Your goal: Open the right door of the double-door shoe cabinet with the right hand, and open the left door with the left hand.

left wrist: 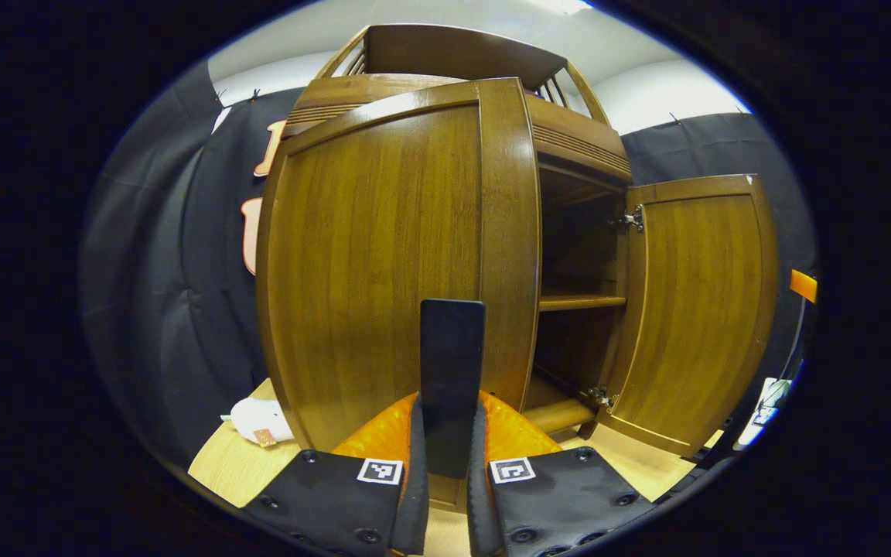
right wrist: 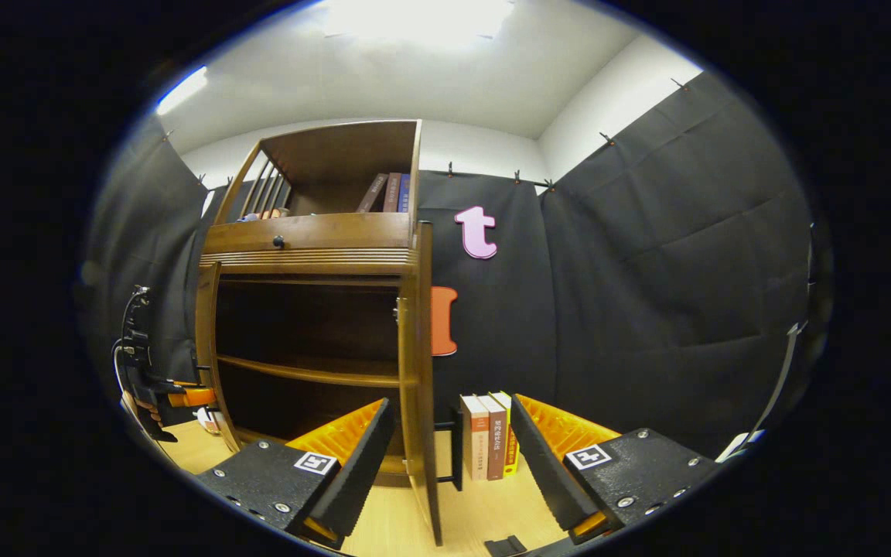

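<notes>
black cloth behind; left tongs (left wrist: 449,464) clamp left door handle (left wrist: 452,371), right tongs (right wrist: 445,456) apart.

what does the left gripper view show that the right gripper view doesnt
Left gripper view: the left tool clamped on the dark handle of the left door, the inner face of the right door with its hinges, a white soft item.
Right gripper view: the right tool open astride the right door's edge, standing books, a drawer knob.
Both: the cabinet interior and its shelf.
</notes>
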`<state>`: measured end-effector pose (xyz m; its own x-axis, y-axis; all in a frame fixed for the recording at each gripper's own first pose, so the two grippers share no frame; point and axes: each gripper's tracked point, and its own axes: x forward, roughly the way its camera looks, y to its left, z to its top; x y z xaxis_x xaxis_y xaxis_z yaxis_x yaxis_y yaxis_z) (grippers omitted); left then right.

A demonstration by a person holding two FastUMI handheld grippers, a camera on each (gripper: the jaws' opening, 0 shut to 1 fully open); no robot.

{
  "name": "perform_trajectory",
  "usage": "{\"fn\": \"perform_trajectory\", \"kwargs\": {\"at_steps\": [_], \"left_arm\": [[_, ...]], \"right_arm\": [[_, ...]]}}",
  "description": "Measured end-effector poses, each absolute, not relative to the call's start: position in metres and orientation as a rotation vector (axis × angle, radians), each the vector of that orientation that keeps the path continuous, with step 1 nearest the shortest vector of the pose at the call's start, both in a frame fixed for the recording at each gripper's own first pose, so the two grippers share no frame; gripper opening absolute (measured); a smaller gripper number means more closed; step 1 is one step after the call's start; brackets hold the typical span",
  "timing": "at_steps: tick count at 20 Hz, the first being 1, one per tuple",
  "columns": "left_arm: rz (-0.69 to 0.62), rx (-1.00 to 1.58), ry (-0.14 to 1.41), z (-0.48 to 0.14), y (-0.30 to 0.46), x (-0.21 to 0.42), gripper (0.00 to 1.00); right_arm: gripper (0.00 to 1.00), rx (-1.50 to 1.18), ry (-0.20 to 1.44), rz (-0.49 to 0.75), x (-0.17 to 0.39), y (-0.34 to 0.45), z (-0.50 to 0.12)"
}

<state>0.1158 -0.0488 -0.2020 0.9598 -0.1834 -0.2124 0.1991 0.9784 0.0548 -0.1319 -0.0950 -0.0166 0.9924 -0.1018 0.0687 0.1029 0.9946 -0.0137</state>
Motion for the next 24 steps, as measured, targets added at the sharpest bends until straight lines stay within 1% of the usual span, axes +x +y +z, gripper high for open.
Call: {"fn": "perform_trajectory", "kwargs": {"at_steps": [4,9,10,11,12,13,14,15,16,18,19,20,21,23,24], "left_arm": [[-0.183,0.089,0.202,-0.197,-0.031,0.097,0.27],[-0.162,0.084,0.204,-0.191,-0.014,0.087,0.27],[-0.147,0.074,0.202,-0.194,-0.012,0.087,0.27],[-0.145,0.086,0.202,-0.193,-0.01,0.083,0.2],[-0.135,0.094,0.197,-0.192,-0.006,0.081,0.2],[-0.121,0.104,0.197,-0.191,-0.001,0.08,0.2],[-0.109,0.118,0.195,-0.19,0.004,0.078,0.18],[-0.096,0.126,0.196,-0.189,0.008,0.076,0.2],[-0.079,0.135,0.195,-0.188,0.015,0.075,0.18],[-0.053,0.144,0.194,-0.185,0.035,0.065,0.13],[-0.043,0.149,0.192,-0.183,0.042,0.062,0.13],[-0.033,0.152,0.192,-0.182,0.047,0.06,0.13],[-0.03,0.153,0.193,-0.182,0.052,0.059,0.12],[-0.038,0.148,0.196,-0.18,0.059,0.056,0.12],[-0.043,0.143,0.197,-0.178,0.061,0.055,0.12]], "right_arm": [[0.97,-0.01,-0.053,-0.047,-0.127,-0.064,-0.022],[0.98,-0.002,-0.053,0.02,-0.12,-0.026,-0.022],[0.97,0.011,-0.052,0.038,-0.119,-0.019,-0.023],[0.97,0.022,-0.049,0.054,-0.119,-0.011,-0.025],[0.97,0.028,-0.05,0.068,-0.118,-0.005,-0.025],[0.92,0.026,-0.051,0.076,-0.117,0.0,-0.027],[0.92,0.022,-0.051,0.082,-0.116,0.004,-0.028],[0.92,0.019,-0.052,0.088,-0.115,0.009,-0.028],[0.98,0.016,-0.05,0.092,-0.115,0.013,-0.03],[0.98,0.015,-0.043,0.104,-0.112,0.022,-0.032],[0.92,0.015,-0.043,0.107,-0.112,0.025,-0.032],[0.92,0.016,-0.043,0.111,-0.11,0.03,-0.031],[0.98,0.017,-0.045,0.115,-0.11,0.033,-0.031],[0.98,0.016,-0.047,0.122,-0.108,0.043,-0.032],[0.92,0.015,-0.044,0.126,-0.106,0.047,-0.034]]}}
